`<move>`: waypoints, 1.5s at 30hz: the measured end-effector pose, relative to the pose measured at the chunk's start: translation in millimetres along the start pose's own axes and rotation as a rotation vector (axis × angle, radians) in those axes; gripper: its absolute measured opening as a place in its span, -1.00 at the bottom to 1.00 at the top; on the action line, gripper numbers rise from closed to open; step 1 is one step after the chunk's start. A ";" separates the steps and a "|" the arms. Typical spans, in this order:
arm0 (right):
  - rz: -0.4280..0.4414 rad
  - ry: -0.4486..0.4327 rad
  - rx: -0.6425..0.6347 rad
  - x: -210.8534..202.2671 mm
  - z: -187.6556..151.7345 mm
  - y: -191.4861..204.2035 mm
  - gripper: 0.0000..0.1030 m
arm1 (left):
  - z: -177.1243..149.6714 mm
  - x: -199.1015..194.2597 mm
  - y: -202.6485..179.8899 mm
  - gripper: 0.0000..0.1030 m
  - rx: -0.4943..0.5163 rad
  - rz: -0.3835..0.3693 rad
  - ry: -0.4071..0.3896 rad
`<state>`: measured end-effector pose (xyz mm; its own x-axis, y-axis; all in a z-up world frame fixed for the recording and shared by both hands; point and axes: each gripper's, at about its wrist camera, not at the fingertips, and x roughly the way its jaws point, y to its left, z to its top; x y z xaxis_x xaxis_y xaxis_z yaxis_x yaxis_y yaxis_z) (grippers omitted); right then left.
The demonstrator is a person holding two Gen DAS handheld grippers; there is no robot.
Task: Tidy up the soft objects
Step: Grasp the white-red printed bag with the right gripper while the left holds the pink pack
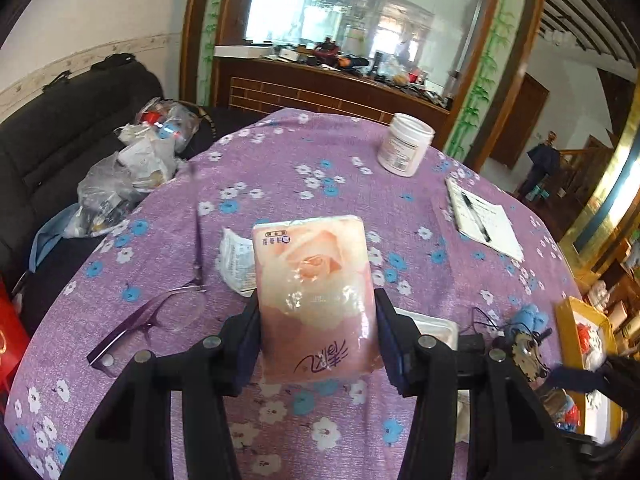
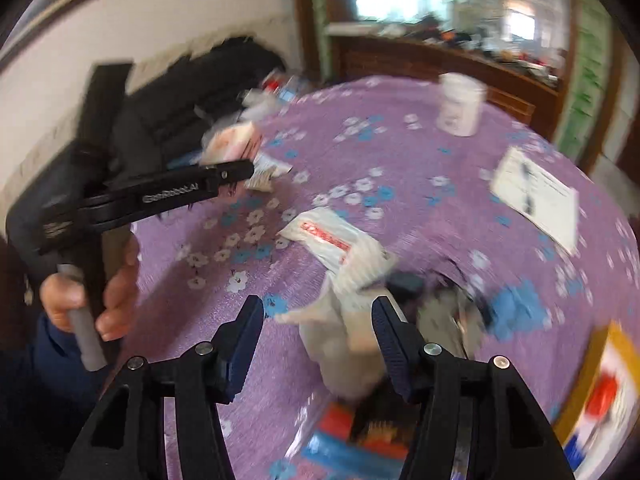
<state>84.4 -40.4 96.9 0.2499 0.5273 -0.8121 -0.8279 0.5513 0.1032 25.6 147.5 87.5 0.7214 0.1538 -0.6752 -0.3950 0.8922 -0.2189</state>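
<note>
Squarely between left jaws, tissue pack [image 1: 316,300] (clamped).

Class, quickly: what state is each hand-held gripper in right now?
Left hand-held gripper: closed on the tissue pack.
Right hand-held gripper: open, gripping nothing.

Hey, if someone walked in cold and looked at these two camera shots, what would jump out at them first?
First, the pink rose-printed tissue pack, pinched upright between the left gripper pads over the purple flowered tablecloth. Next, the right gripper, jaws apart above crumpled white plastic wrappers mid-table, in a blurred view. A white plastic jar stands at the far edge.
</note>
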 end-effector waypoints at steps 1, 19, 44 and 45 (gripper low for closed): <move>0.007 0.056 -0.046 18.0 12.5 1.6 0.19 | -0.7 2.0 2.6 -0.01 -0.007 0.000 0.008; -0.082 0.306 -0.162 142.2 53.6 -7.4 0.18 | -5.7 21.9 8.7 -0.02 -0.043 -0.002 0.089; -0.255 -0.396 0.404 -73.5 -89.9 13.9 -0.17 | -56.6 -41.3 -89.0 -0.01 0.340 -0.084 -0.196; -0.260 -0.399 0.404 -77.3 -97.4 13.9 -0.17 | -60.6 -42.6 -94.0 -0.01 0.359 -0.091 -0.201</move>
<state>4.7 -136.5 105.2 0.6505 0.5013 -0.5706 -0.4793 0.8537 0.2035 -2.5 31.3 94.2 0.8548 0.1151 -0.5061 -0.1263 0.9919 0.0122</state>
